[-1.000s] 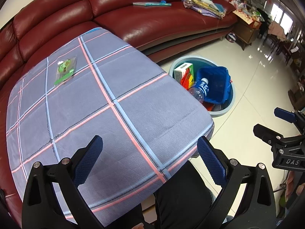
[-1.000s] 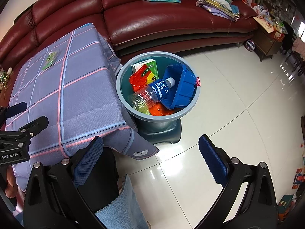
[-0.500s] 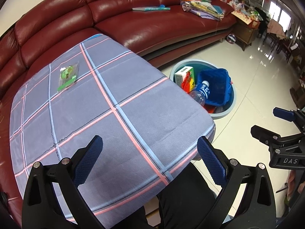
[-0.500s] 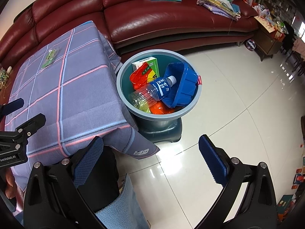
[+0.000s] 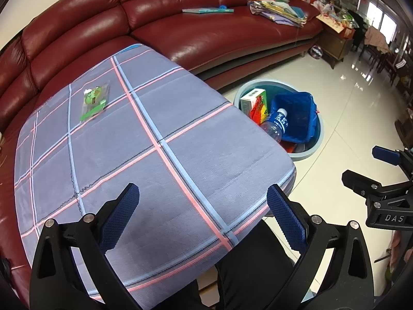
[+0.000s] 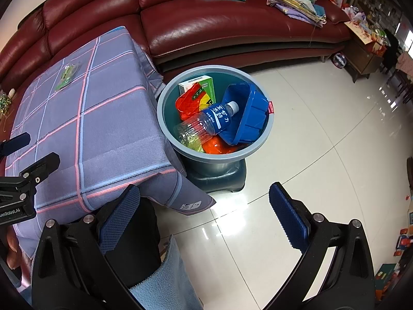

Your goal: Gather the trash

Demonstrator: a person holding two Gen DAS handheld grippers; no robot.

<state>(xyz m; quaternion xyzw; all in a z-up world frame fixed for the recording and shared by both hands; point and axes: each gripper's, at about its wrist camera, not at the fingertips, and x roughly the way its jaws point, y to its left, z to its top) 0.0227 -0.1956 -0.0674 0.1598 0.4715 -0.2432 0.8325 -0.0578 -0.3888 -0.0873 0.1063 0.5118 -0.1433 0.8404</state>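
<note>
A green wrapper [image 5: 94, 100] is seen at ten o'clock on the cloth [image 5: 155, 160]. The left gripper [image 5: 204, 214] is held spread and empty. At two o'clock, the bin [image 6: 215, 155] is filled; the right gripper [image 6: 206, 211] is likewise held spread and empty.

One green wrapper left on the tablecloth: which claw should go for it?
Left, probably. The left claw hangs open over the tablecloth, facing the green wrapper. The right claw is open too, but faces the bin over the floor.

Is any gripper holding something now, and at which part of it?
Nothing is held. The left gripper and the right gripper are both open, with nothing between their fingers.
</note>
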